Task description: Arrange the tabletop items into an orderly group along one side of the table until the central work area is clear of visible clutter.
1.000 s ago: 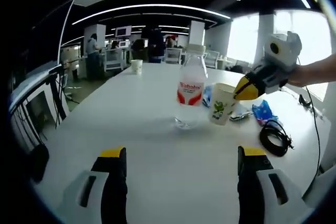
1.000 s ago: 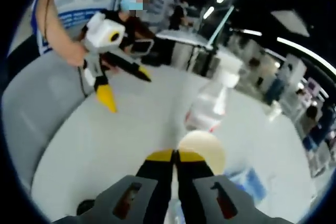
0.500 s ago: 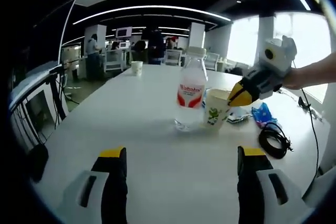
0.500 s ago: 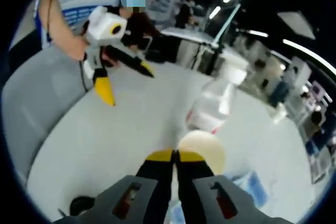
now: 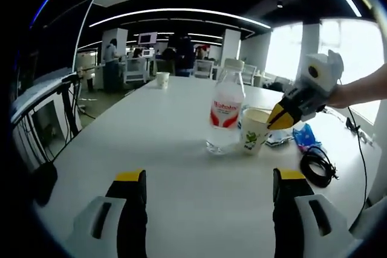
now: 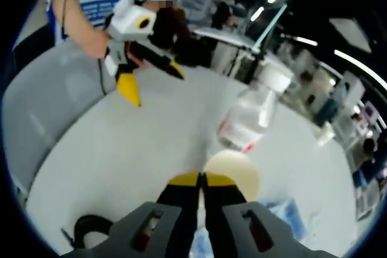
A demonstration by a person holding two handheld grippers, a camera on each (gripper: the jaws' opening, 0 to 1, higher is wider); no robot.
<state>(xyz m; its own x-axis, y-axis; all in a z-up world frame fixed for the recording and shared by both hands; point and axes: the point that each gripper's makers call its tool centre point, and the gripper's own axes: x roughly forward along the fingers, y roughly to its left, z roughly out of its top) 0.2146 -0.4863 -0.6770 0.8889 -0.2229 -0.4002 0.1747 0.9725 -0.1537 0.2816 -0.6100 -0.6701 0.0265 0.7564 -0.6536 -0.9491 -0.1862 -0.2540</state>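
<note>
The right hand-held gripper [image 6: 202, 179] is clamped on the rim of the paper cup [image 5: 254, 130], upright beside the water bottle [image 5: 226, 115]. The left hand-held gripper [image 5: 205, 179], jaws apart and empty, sits well back along the bench [image 5: 151, 125], so the right is nearer.

Blurred water bottle [image 6: 253, 115], blue packet [image 5: 304, 136] partly behind paper cup [image 5: 253, 132], distant cup [image 5: 162, 79] tiny

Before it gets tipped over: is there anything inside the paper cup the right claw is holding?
From above, the paper cup shows a pale interior with nothing visible; the right claw, clamped on the rim, covers part of it.
</note>
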